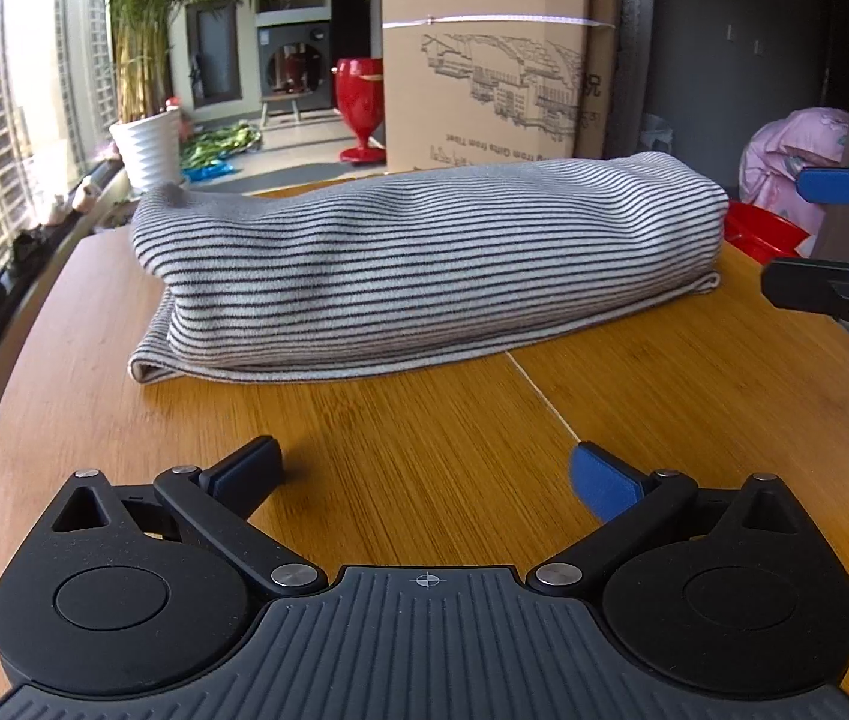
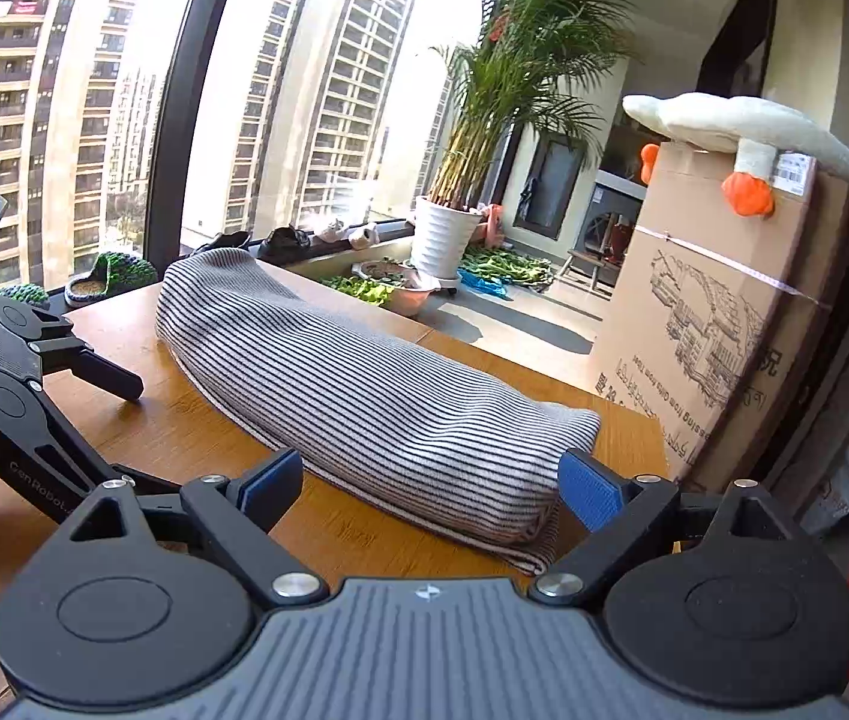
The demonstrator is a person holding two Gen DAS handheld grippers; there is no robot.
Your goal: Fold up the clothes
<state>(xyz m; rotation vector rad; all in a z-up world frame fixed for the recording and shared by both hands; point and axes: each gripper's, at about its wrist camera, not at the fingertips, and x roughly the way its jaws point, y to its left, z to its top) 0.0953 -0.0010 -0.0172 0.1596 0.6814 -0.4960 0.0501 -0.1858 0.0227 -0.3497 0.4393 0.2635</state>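
**Shirt Folded, Both Grippers Let Go**

Left gripper (image 1: 427,471) waits low at 6 o'clock, fingers spread wide and holding nothing. Striped garment (image 1: 424,264) lies folded in a thick bundle on the wooden surface (image 1: 424,420), up at 12 o'clock. Right gripper (image 2: 430,492) is released too, fingers on each side of the bundle's end, not pressing. Folding looks nearly done. Sleeves and collar are hidden inside.
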